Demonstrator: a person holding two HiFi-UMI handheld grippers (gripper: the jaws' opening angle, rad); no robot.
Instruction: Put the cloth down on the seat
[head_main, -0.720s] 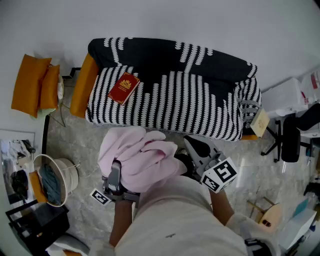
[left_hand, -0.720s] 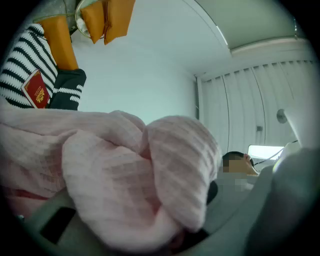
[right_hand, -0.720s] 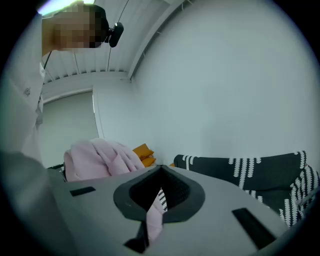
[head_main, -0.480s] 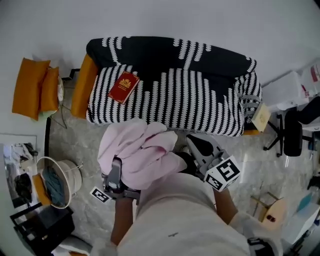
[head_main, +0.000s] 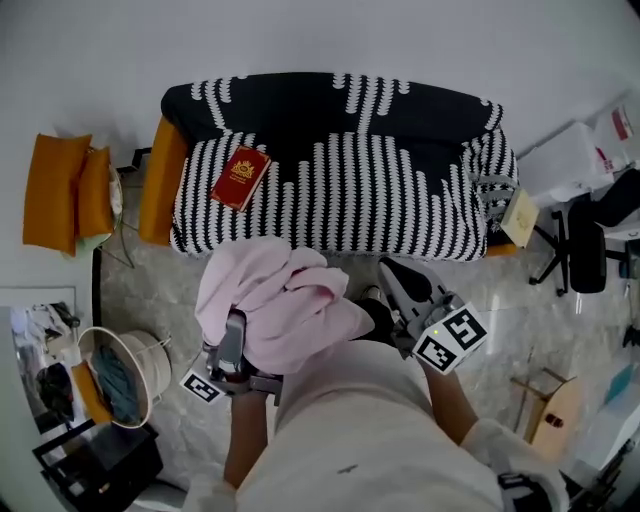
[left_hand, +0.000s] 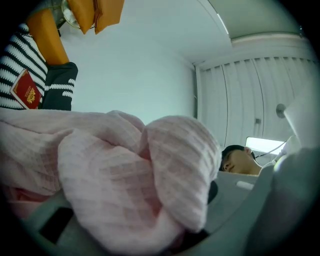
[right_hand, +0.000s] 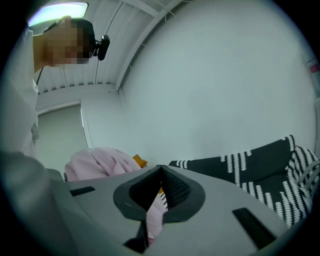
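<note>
A bunched pink cloth (head_main: 280, 305) hangs in front of the person's body, at the front edge of the black-and-white striped sofa seat (head_main: 380, 190). My left gripper (head_main: 233, 350) is shut on the cloth from below. In the left gripper view the cloth (left_hand: 125, 185) fills the jaws and hides their tips. My right gripper (head_main: 392, 278) is just right of the bundle, its jaw tips touching (right_hand: 160, 172). A strip of pink shows through the slit below the tips; I cannot tell whether it is pinched. A red book (head_main: 241, 178) lies on the seat's left part.
A white basket (head_main: 125, 375) holding blue-green fabric stands on the floor at the left. Orange cushions (head_main: 68, 190) lie further left, by the wall. A pale booklet (head_main: 520, 215) rests on the sofa's right arm, with an office chair (head_main: 585, 255) beyond it. A cardboard box (head_main: 545, 410) sits at the lower right.
Both grippers and the pink cloth have edged a little toward the sofa's front edge. The left grip on the cloth is unchanged.
</note>
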